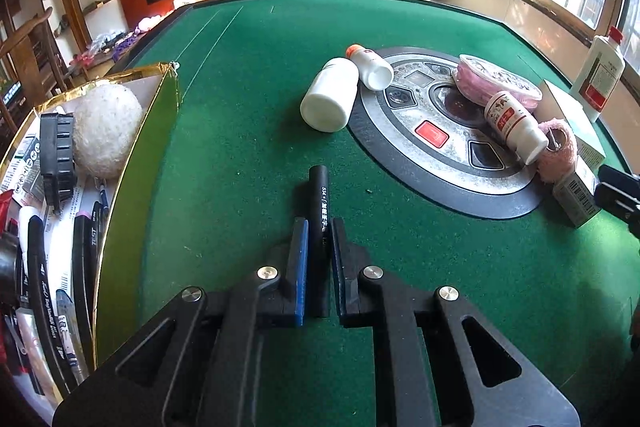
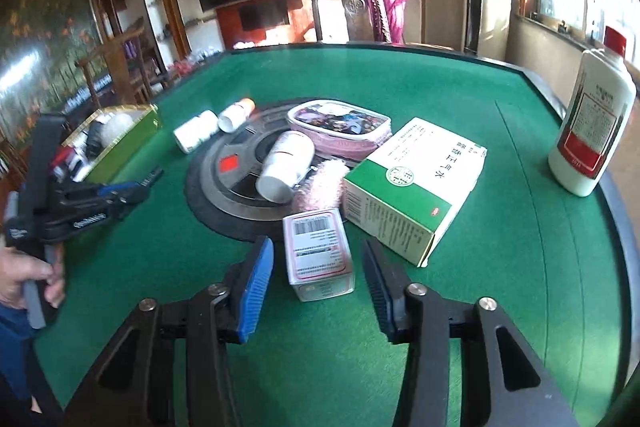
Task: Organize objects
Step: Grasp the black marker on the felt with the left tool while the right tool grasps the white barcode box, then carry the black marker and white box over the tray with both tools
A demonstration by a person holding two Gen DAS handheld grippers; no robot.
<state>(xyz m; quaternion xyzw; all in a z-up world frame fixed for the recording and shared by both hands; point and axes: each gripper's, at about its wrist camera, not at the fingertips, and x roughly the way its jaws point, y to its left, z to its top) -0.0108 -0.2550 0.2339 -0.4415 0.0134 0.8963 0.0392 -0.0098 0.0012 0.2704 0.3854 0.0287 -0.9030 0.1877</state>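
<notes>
A black marker point(image 1: 319, 223) lies on the green felt table point(image 1: 256, 75), clamped between the blue pads of the left gripper point(image 1: 319, 259), just beside a gold-rimmed box point(image 1: 136, 163) of sundries. The right gripper point(image 2: 318, 279) stands spread around a small pink-labelled carton point(image 2: 318, 255), pads clear of its sides.

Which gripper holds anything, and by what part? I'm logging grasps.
The left gripper is shut on the black marker, near its rear end. The right gripper is open around the small box, holding nothing.
</notes>
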